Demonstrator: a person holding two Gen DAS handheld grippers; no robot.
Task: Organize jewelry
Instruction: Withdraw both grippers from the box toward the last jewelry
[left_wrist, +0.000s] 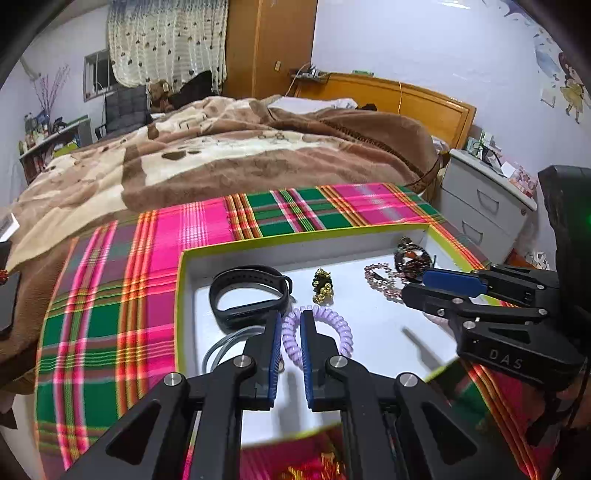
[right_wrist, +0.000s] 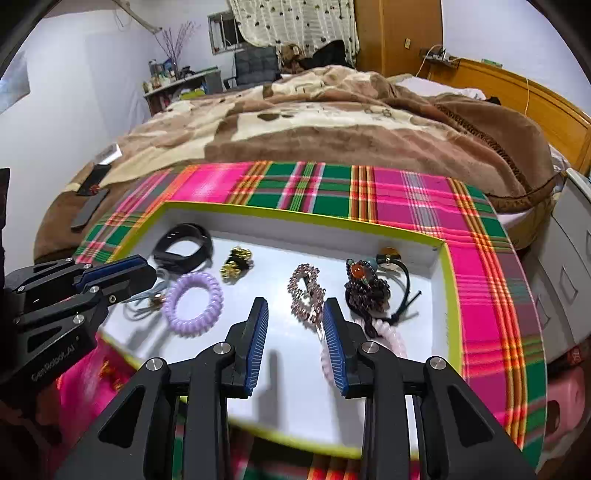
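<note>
We keep the jewelry in the shallow white box lid, whose green rim stops small pieces rolling onto the plaid cloth. Our right gripper hangs over bare floor with jaws wide and empty, beside the pink beaded clip. Our left gripper stands narrow and empty above the purple coil tie. The black wristband lies apart, at the left.

Home bedroom: bed w/ brown blanket, wooden headboard, nightstand, curtained window.
</note>
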